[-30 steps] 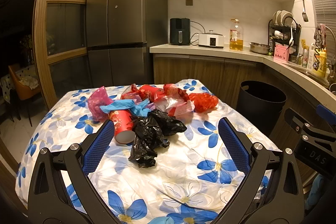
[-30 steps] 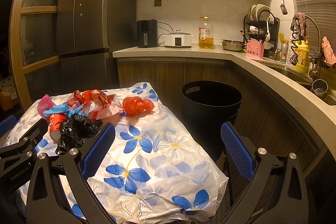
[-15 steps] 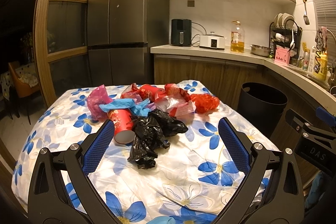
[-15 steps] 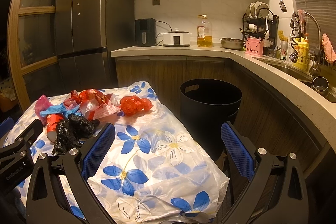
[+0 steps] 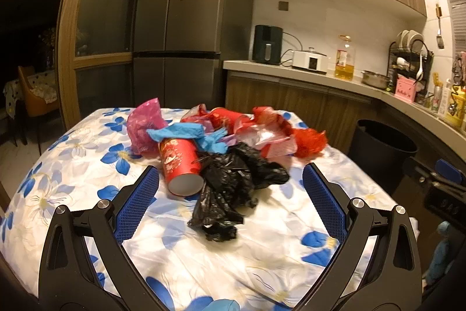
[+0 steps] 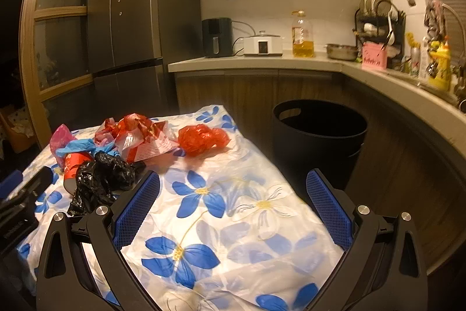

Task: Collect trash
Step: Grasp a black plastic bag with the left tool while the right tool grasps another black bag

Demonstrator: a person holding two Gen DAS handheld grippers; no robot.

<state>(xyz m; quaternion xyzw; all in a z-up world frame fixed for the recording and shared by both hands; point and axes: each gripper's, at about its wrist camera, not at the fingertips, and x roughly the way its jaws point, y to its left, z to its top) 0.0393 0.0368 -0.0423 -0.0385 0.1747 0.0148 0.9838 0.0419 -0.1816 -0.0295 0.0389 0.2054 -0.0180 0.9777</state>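
Left gripper [image 5: 230, 179] and right gripper [image 6: 233, 185] both gape empty

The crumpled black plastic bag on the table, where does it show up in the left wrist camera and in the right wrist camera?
Left wrist view: the black plastic bag lies just below centre, between the open fingers of the left gripper.
Right wrist view: it sits at the left edge, beyond the right gripper.
Shared landmark: the red cylindrical can touching the bag's left side.

one black bag [image 5: 230, 188], one red cup [image 5: 180, 162], one pink bag [image 5: 142, 127], one black bin [image 6: 319, 133]
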